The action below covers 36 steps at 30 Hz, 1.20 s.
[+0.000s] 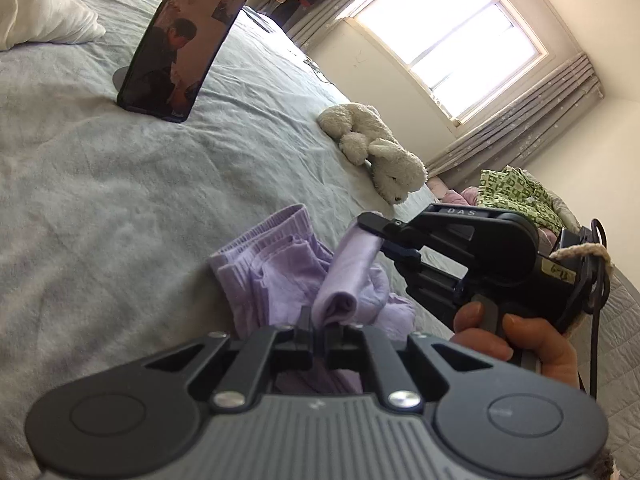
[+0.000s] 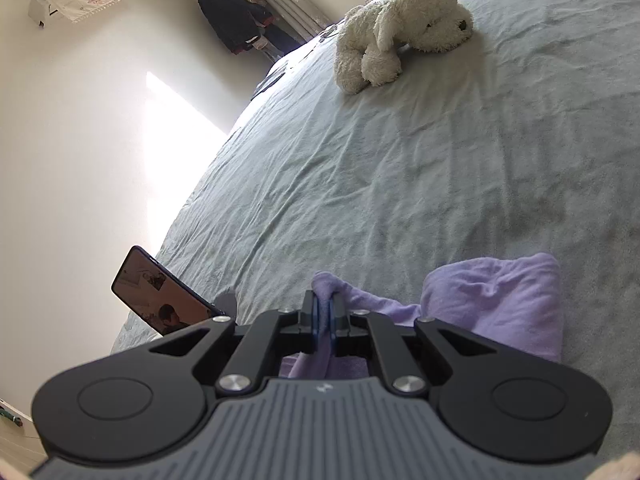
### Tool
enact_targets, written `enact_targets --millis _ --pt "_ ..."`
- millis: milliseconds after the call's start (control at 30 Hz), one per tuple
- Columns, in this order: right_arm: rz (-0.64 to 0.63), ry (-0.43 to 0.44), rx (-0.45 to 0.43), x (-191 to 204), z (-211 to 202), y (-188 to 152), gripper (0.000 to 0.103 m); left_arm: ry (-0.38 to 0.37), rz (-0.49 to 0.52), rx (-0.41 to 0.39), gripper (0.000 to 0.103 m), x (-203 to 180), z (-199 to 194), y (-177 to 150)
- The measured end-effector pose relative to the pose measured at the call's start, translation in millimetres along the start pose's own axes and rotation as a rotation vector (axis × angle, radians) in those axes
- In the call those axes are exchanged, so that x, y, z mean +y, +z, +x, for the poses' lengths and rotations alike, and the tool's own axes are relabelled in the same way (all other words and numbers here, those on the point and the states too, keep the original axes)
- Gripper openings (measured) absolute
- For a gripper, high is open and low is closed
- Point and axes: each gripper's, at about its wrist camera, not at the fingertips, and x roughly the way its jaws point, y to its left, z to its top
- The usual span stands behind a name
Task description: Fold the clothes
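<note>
A lilac garment (image 1: 276, 268) lies bunched on the pale bed sheet (image 1: 100, 200), its ribbed waistband toward the left. My left gripper (image 1: 318, 322) is shut on a rolled fold of it at the bottom of the left wrist view. My right gripper (image 1: 382, 240), held by a hand (image 1: 520, 340), pinches another part of the same cloth and lifts a strip between the two grippers. In the right wrist view my right gripper (image 2: 325, 300) is shut on a lilac edge, and the rest of the garment (image 2: 500, 304) spreads to the right.
A phone on a stand (image 1: 188, 40) (image 2: 160, 300) is propped on the bed. A white plush dog (image 1: 376, 152) (image 2: 400, 28) lies near the bed edge. A white pillow (image 1: 40, 16) sits at far left. A green patterned cloth (image 1: 516, 196) lies beyond the bed.
</note>
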Motion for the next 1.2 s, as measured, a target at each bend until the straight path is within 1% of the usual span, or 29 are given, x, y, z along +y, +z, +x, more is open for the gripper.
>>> enact_targets --millis 67,200,300,333,367,433,500,533,567,600,700,767,800,900,1000,1033,1133,1167,1200 --pt "-0.006 -0.003 0.01 5 7 -4 0.007 0.012 -0.02 0.001 0.004 6 -1 2" --pt "-0.021 -0.007 0.027 11 18 -10 0.007 0.057 -0.015 -0.004 0.004 9 -4 3" --pt "-0.031 0.009 0.044 14 24 -11 0.009 0.118 0.03 -0.018 0.005 3 -7 3" --pt "-0.033 0.02 0.049 15 24 -11 0.011 0.141 0.052 -0.025 0.006 0 -8 3" --pt "-0.035 0.031 0.054 15 24 -10 0.017 0.16 0.079 -0.045 0.006 -4 -11 3" --pt "-0.041 0.056 0.059 17 22 -8 0.017 0.196 0.139 -0.098 0.009 -12 -18 3" --pt "-0.061 0.083 0.046 17 10 -3 0.017 0.231 0.199 -0.151 0.013 -20 -25 3" --pt "-0.079 0.082 0.036 18 3 -1 0.02 0.241 0.229 -0.177 0.014 -24 -28 4" --pt "-0.112 0.069 0.021 18 -5 1 0.023 0.242 0.256 -0.198 0.014 -27 -29 5" --pt "-0.15 0.05 0.006 19 -13 2 0.024 0.235 0.287 -0.199 0.014 -29 -27 7" --pt "-0.248 -0.016 -0.027 14 -36 -2 0.024 0.204 0.387 -0.179 0.014 -37 -17 15" --pt "-0.31 -0.059 -0.041 9 -47 -10 0.024 0.173 0.425 -0.151 0.014 -41 -3 21" --pt "-0.339 -0.081 -0.044 6 -51 -15 0.024 0.156 0.441 -0.136 0.009 -43 5 24" --pt "-0.424 -0.153 -0.059 1 -52 -33 0.024 0.137 0.521 -0.088 0.005 -51 30 28" --pt "-0.538 -0.232 -0.097 -1 -44 -48 0.024 0.168 0.607 -0.082 0.005 -57 53 26" --pt "-0.576 -0.26 -0.106 -3 -40 -52 0.024 0.202 0.627 -0.099 0.005 -56 59 25" --pt "-0.663 -0.355 -0.11 -16 -30 -62 0.024 0.377 0.637 -0.125 0.005 -39 76 21" --pt "-0.662 -0.365 -0.115 -22 -31 -63 0.023 0.382 0.592 -0.116 0.005 -31 77 27" --pt "-0.65 -0.363 -0.123 -26 -34 -63 0.023 0.361 0.526 -0.099 0.005 -21 76 36"
